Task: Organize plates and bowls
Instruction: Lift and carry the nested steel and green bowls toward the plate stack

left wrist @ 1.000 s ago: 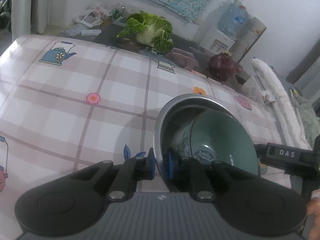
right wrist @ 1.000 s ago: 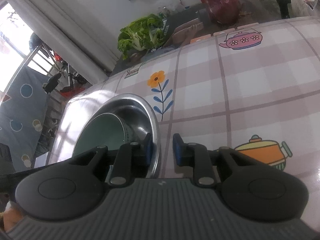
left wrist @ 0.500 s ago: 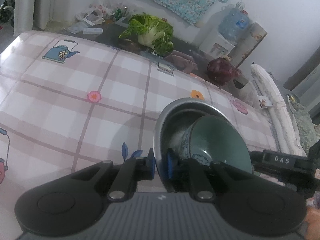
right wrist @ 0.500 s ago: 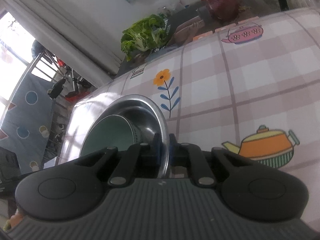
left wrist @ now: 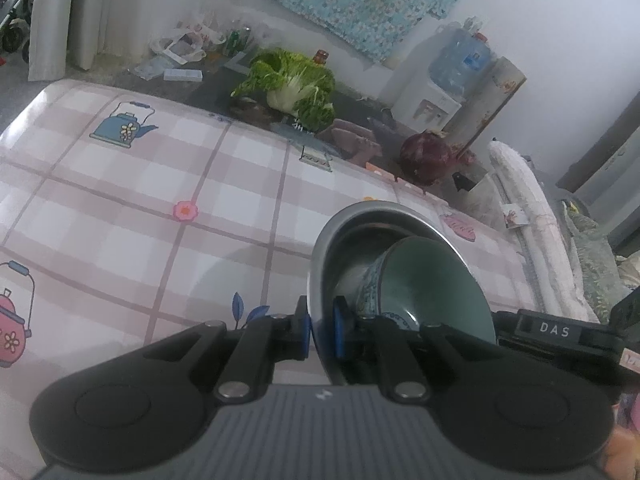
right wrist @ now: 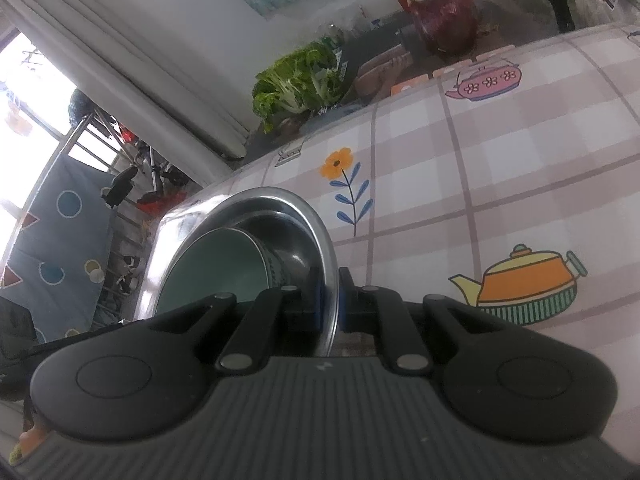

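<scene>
Two bowls: one steel bowl (left wrist: pixel 372 220) with one green bowl (left wrist: pixel 436 284) nested inside it, tipped against its wall. Two tongs grip the steel one on opposite sides of its rim: the left tongs (left wrist: pixel 320 334) are clamped on the rim, one blue pad inside and one outside, and the right tongs (right wrist: pixel 329 300) are clamped likewise. The pair is held above the checked surface (left wrist: pixel 120 208), toward its far edge, beyond which lie one cabbage (left wrist: pixel 292 88) and one red cabbage (left wrist: pixel 428 158). A second ago the right tongs stood apart beside the rim; they have since closed on it, and the bowls have risen off the surface.
</scene>
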### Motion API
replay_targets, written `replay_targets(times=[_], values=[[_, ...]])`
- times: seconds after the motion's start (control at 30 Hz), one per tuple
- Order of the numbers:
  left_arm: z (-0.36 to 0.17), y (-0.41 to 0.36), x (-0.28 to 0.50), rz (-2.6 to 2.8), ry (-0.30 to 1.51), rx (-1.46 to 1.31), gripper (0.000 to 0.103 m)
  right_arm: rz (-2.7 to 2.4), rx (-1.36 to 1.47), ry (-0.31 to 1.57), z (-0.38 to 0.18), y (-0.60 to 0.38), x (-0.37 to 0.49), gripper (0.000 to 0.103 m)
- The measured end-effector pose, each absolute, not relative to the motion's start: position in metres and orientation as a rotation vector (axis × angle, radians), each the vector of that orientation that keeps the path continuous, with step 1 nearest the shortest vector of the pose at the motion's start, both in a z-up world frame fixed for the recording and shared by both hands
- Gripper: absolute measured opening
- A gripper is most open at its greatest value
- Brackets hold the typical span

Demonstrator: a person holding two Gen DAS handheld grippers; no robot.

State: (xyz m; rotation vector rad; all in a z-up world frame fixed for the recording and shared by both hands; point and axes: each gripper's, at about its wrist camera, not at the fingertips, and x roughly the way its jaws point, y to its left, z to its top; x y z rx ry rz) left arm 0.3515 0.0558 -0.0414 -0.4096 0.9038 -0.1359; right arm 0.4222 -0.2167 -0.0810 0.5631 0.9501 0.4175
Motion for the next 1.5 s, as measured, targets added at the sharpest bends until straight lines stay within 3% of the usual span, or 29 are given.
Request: replay_targets(times=[0.83,1.5], values=[[0.016,0.046,0.250,-0.180,0.823,-0.427,0.010,0.413,0.573,0.877,-0.014,-0.234,0.315,0.008],[-0.013,0.064,0.140,-0.165,0.870,-0.477,0.010,0.416,0.575,0.932,-0.030,-0.217,0.200,0.008]])
